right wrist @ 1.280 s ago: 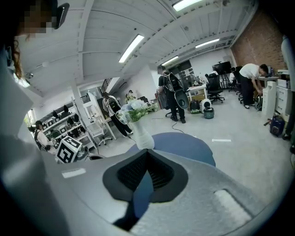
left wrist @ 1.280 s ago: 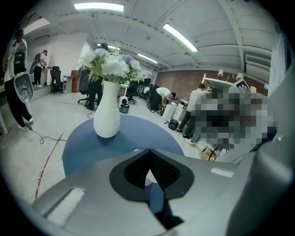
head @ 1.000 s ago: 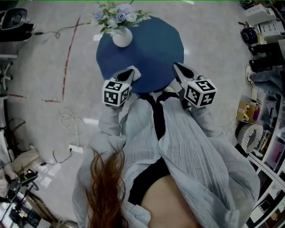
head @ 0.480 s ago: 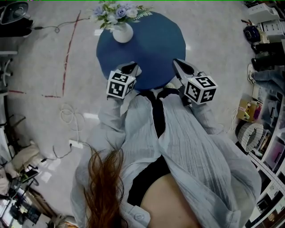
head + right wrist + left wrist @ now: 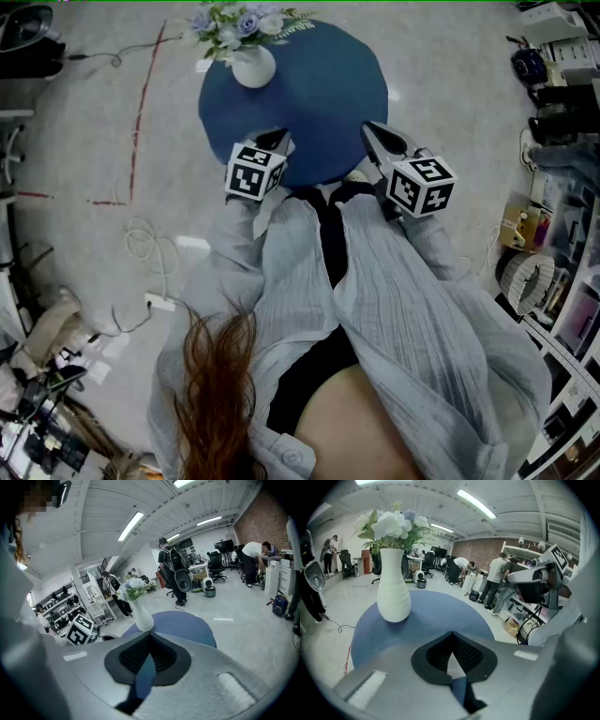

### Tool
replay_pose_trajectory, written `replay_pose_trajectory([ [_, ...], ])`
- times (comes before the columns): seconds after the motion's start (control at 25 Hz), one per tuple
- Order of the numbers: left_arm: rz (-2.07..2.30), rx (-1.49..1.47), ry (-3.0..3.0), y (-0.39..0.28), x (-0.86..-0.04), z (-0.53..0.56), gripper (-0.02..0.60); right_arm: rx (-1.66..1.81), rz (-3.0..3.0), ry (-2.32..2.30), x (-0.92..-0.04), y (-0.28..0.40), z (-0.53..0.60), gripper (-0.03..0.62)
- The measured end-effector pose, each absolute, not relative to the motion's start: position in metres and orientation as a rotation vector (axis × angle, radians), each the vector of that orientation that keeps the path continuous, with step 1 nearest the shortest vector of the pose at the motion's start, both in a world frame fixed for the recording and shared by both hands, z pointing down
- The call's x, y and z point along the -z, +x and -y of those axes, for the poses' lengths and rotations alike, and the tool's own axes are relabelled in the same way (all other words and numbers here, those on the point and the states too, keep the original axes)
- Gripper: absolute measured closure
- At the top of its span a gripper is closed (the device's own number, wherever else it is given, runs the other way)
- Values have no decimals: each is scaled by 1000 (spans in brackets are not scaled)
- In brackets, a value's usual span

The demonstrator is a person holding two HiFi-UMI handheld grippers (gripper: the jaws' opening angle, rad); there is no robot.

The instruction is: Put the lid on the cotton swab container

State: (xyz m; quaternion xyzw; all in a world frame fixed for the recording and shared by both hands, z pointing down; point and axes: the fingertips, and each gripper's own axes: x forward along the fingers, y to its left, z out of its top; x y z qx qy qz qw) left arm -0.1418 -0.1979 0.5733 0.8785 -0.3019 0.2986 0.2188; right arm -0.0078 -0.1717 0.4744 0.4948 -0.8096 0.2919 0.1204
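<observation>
No cotton swab container or lid shows clearly in any view. In the head view my left gripper (image 5: 277,141) and right gripper (image 5: 371,133) hover over the near edge of a round blue table (image 5: 319,94), in front of the person's grey shirt. In the left gripper view the left gripper (image 5: 451,633) has its jaws meeting at the tips, and a pale patch I cannot identify shows in the gap behind them. The right gripper (image 5: 150,634) looks shut too, with only blue table visible through its gap. A small pale thing (image 5: 355,176) at the table's near edge is mostly hidden.
A white vase (image 5: 253,67) of flowers stands at the table's far left, also seen as the vase (image 5: 393,597) and the vase (image 5: 142,618). Cables (image 5: 141,253) lie on the floor at left. Shelves and clutter (image 5: 553,281) line the right side. People and office chairs stand far off.
My left gripper has moved forward a little, farther over the table's near edge. The right gripper has barely shifted.
</observation>
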Motion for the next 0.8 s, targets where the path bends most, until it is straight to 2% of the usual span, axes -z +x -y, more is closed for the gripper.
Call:
replay_pose_trajectory([
  [0.8,856,-878,2413,-139,-576,203,563,-848,2367,1453,-475,-6,175,592],
])
